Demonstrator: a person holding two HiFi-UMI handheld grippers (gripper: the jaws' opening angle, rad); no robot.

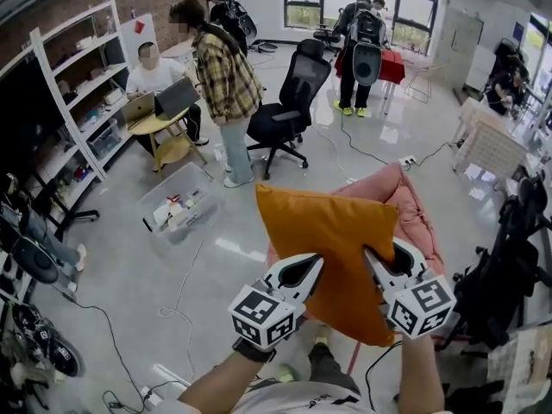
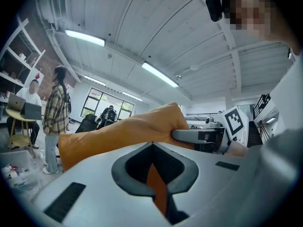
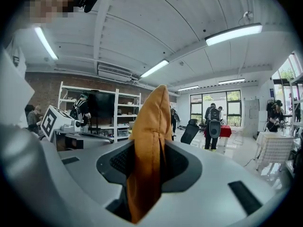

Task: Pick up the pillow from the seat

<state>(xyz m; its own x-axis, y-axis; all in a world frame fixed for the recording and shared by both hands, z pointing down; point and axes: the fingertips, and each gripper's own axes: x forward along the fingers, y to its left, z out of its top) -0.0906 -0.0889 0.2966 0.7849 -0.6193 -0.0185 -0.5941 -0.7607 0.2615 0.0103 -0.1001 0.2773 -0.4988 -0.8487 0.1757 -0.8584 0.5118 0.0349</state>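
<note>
Above the pink seat point(image 1: 407, 203) hangs a plump, square orange pillow point(image 1: 332, 248).

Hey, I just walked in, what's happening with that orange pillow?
A person is holding the orange pillow up with two handheld grippers. The left gripper and the right gripper each have their jaws clamped on the pillow's near edge, one on each side. The pillow sits in the air above the pink seat and appears to be off it, so the pickup looks done.
</note>
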